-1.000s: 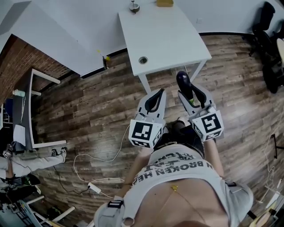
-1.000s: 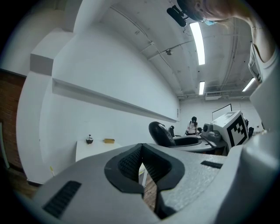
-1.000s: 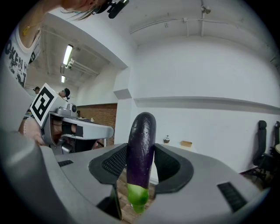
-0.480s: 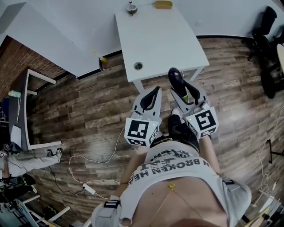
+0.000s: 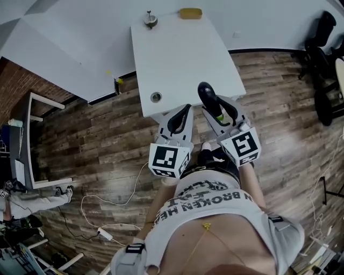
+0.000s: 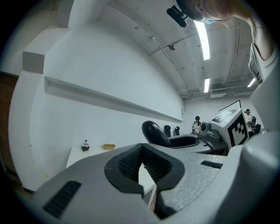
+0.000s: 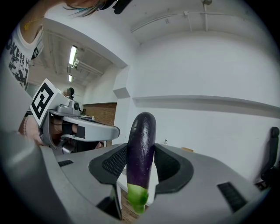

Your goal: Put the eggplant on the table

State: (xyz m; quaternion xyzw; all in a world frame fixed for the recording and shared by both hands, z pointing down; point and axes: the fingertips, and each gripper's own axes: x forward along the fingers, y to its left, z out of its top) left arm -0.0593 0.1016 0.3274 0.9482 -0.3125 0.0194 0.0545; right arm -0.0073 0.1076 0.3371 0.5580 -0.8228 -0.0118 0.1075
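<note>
right gripper (image 5: 217, 109) fingers (image 7: 114, 164) clamped on the purple eggplant (image 7: 141, 148), standing up, left gripper (image 5: 180, 116) fingers (image 6: 127, 166) together, nothing inside, white tabletop (image 5: 177, 53) at top middle

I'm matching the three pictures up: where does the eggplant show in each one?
Head view: the eggplant is right of centre, at the near edge of the table.
Left gripper view: a dark oval just right of centre.
Right gripper view: upright in the middle, between the jaws, green end down.
Shared landmark: the yellow block at the table's far edge.
</note>
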